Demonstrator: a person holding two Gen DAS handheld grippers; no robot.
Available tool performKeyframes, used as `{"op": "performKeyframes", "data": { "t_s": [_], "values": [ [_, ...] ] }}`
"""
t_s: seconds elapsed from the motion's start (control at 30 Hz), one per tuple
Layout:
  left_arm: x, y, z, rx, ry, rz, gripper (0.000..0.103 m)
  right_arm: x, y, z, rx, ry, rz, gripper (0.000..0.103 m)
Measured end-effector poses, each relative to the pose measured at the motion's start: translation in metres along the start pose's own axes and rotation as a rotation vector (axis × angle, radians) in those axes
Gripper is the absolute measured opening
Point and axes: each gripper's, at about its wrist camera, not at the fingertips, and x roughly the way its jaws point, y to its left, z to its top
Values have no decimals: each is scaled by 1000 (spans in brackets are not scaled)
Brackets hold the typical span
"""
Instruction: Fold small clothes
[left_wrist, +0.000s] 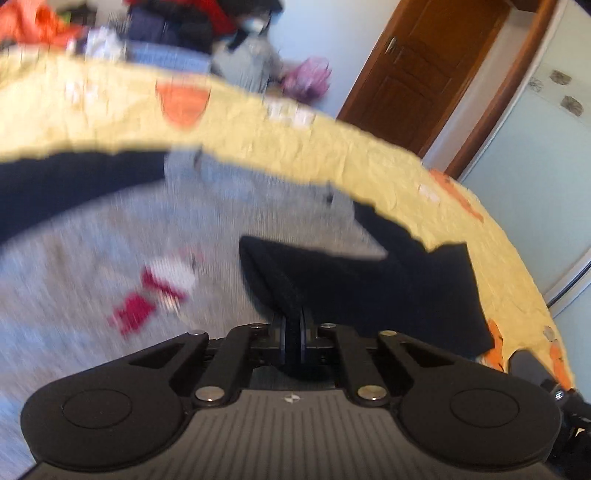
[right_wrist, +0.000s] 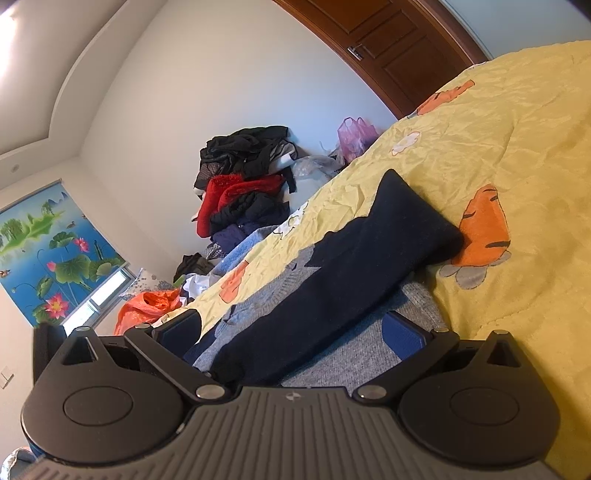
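A small grey sweater (left_wrist: 92, 236) with navy sleeves and a red and white motif lies on the yellow bedspread (left_wrist: 258, 133). My left gripper (left_wrist: 293, 332) is shut on the cuff of the navy sleeve (left_wrist: 369, 288) and holds it over the grey body. The view is blurred. In the right wrist view the same sweater (right_wrist: 354, 354) lies between the fingers of my right gripper (right_wrist: 291, 328), which is open around the navy sleeve (right_wrist: 369, 266) and the grey knit. Its blue pads (right_wrist: 400, 332) stand wide apart.
The bedspread (right_wrist: 498, 140) has orange fish prints. A pile of dark and red clothes (right_wrist: 243, 192) sits at the far side, with an orange bag (right_wrist: 151, 306) and a purple bag (right_wrist: 354, 136). A brown door (left_wrist: 424, 74) stands beyond the bed.
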Motion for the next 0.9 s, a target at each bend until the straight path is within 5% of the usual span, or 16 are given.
{"op": "performKeyframes", "data": {
  "t_s": [0.23, 0.37, 0.47, 0.63, 0.83, 0.9],
  "values": [
    [-47, 40, 23, 31, -153, 97, 6, 2, -1, 0, 0, 1, -4, 103],
    [-45, 90, 11, -42, -124, 160, 6, 3, -2, 0, -7, 2, -5, 103],
    [-28, 99, -8, 16, -93, 211, 6, 4, -2, 0, -15, 5, -10, 103],
    [-28, 98, -24, 64, -173, 228, 9, 3, 4, 0, -40, 18, -53, 102],
    [-32, 111, -25, -7, -171, 171, 9, 36, 75, 24, -417, 36, -33, 103],
    [-32, 111, -25, -14, -172, 167, 9, 77, 87, 32, -520, 107, -117, 103]
  ]
}}
